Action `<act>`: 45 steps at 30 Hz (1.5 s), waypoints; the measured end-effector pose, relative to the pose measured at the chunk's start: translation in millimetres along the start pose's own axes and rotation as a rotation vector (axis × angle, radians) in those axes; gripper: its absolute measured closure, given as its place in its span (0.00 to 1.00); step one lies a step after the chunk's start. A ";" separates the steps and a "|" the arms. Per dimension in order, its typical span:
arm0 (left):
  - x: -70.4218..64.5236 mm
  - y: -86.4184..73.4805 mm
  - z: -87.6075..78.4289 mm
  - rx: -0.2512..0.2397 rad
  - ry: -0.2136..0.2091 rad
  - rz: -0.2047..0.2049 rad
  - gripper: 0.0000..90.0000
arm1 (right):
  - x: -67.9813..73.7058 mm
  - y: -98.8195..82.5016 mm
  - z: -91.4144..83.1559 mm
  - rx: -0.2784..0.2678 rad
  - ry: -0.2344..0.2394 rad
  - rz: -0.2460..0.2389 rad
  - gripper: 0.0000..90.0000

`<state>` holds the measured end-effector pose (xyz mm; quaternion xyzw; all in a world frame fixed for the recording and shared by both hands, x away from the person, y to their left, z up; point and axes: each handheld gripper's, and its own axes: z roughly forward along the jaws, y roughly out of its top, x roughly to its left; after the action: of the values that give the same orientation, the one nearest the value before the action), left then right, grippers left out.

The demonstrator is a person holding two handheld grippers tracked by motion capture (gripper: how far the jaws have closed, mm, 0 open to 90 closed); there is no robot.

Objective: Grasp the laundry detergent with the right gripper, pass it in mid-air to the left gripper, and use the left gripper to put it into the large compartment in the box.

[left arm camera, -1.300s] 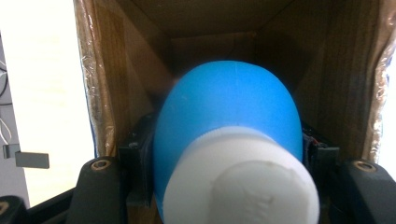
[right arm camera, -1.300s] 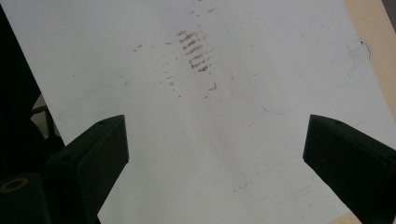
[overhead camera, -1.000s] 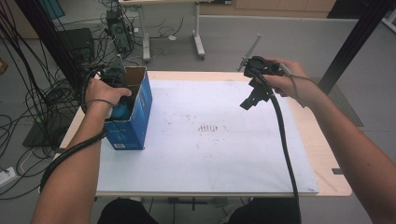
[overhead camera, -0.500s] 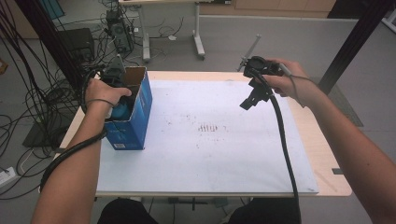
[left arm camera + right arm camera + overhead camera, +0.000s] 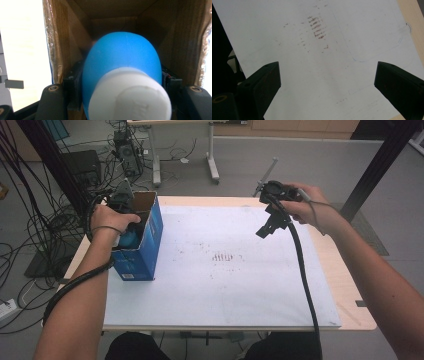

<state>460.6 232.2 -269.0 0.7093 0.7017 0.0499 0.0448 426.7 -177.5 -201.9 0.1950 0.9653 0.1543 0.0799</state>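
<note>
boxes: we count one cardboard box (image 5: 142, 245), blue outside
bottles: one smooth blue bottle (image 5: 122, 62), white cap; left claw (image 5: 120, 82) clamps it
right claw (image 5: 327, 82): wide, over bench (image 5: 350, 285)

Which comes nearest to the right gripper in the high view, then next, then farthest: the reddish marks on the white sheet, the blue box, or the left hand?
1. Reddish marks: mid-sheet, just down-left of the right gripper.
2. Blue box: at the sheet's left edge.
3. Left hand: over the box's far-left side, holding a blue bottle.

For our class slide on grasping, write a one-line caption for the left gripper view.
Left tool grips a round blue plastic bottle with white cap inside an open brown cardboard box.
</note>
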 end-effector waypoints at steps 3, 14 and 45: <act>0.0 0.2 -0.7 0.000 0.000 0.000 0.41 | 0.1 0.0 0.4 0.003 0.003 0.003 0.07; -1.6 -1.6 -6.1 0.004 0.007 0.005 0.38 | 0.7 -2.2 -1.4 -0.004 0.002 0.003 0.07; -10.0 -6.1 -55.6 -0.026 0.013 0.065 0.27 | 1.0 -1.2 -7.4 -0.017 -0.009 0.004 0.07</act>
<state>447.0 221.9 -214.8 0.7307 0.6779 0.0649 0.0477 423.8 -180.1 -195.5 0.1967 0.9632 0.1619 0.0854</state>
